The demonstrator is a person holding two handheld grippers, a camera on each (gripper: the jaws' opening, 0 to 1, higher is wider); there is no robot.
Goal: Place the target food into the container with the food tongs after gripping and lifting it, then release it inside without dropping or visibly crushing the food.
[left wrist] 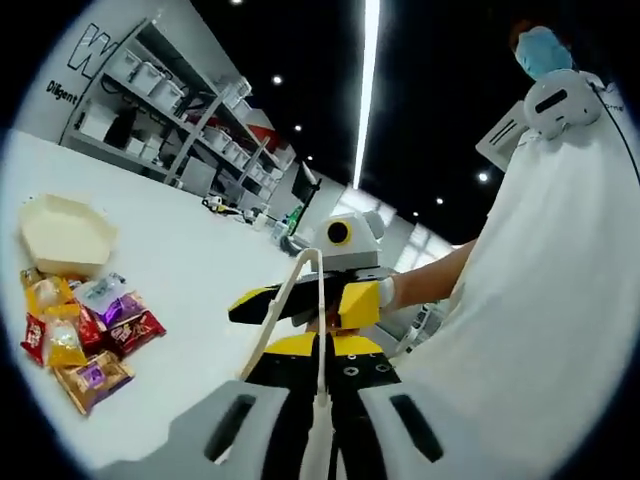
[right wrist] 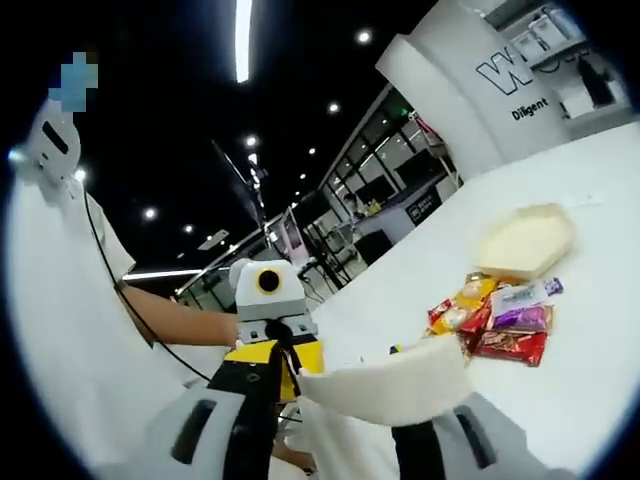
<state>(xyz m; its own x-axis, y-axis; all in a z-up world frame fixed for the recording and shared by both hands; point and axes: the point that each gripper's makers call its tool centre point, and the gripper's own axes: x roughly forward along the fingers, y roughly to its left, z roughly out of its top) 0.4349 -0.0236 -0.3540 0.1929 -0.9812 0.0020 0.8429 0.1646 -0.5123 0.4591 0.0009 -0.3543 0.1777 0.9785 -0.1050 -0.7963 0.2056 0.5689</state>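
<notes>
White food tongs (left wrist: 283, 310) stand upright between the two grippers, which face each other closely above the white table (left wrist: 200, 260). In the right gripper view the tongs' broad end (right wrist: 390, 390) lies between the jaws of my right gripper (right wrist: 330, 430), which looks shut on it. The yellow-and-black left gripper (right wrist: 262, 365) faces it. In the left gripper view the right gripper (left wrist: 310, 305) crosses the tongs, and one tong arm runs down between the jaws of my left gripper (left wrist: 320, 420). A heap of wrapped snack packets (left wrist: 85, 335) (right wrist: 500, 320) lies beside a beige hexagonal container (left wrist: 65, 235) (right wrist: 522, 240).
A person in a white coat (left wrist: 540, 300) (right wrist: 60, 330) stands close behind the grippers. Shelves with storage bins (left wrist: 160, 90) line the far wall. Bare tabletop lies between the grippers and the snacks.
</notes>
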